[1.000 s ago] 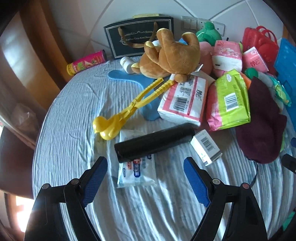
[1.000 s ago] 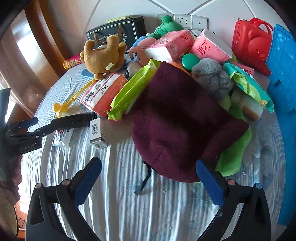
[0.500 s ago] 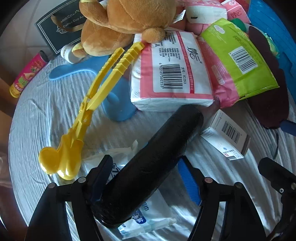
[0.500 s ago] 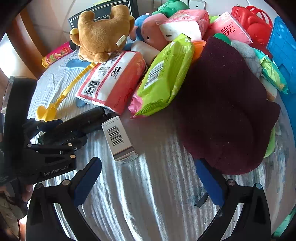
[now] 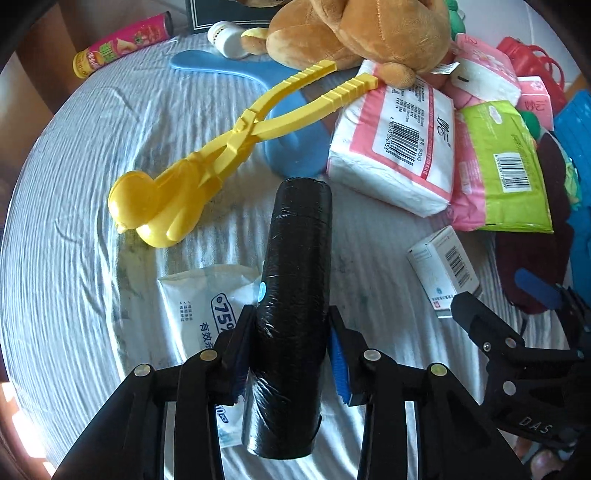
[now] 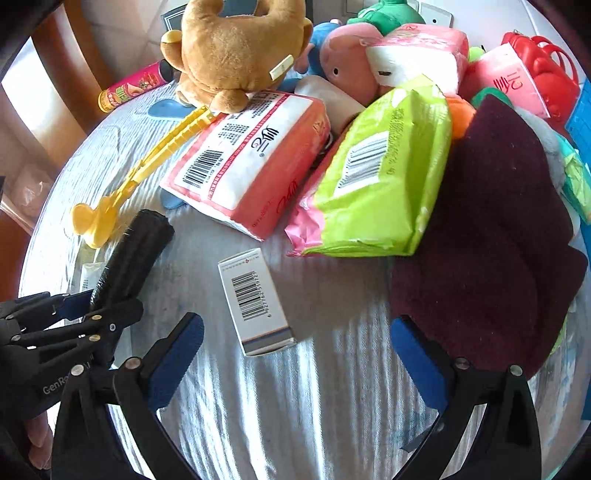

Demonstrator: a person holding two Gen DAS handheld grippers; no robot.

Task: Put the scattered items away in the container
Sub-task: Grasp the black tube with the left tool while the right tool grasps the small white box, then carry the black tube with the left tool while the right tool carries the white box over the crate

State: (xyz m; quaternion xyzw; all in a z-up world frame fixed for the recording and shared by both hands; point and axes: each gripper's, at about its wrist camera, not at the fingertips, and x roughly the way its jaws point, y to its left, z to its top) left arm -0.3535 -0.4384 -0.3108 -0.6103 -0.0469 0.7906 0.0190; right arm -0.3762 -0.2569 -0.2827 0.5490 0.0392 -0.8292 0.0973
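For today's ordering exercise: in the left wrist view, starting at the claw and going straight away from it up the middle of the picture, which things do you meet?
Left claw → black roll it grips → blue boomerang-shaped piece → yellow tongs' handles → brown plush bear.

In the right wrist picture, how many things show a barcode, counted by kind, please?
Soft packs: 2, the pink-and-white tissue pack and the green pack
Small boxes: 1, the white box
Total: 3

lay under a pale blue ribbed cloth [image 6: 280,406], lit in bright sunlit streaks; behind the cloth, white tiled wall [image 6: 122,33]; left of the cloth, brown wooden furniture [image 6: 51,92].
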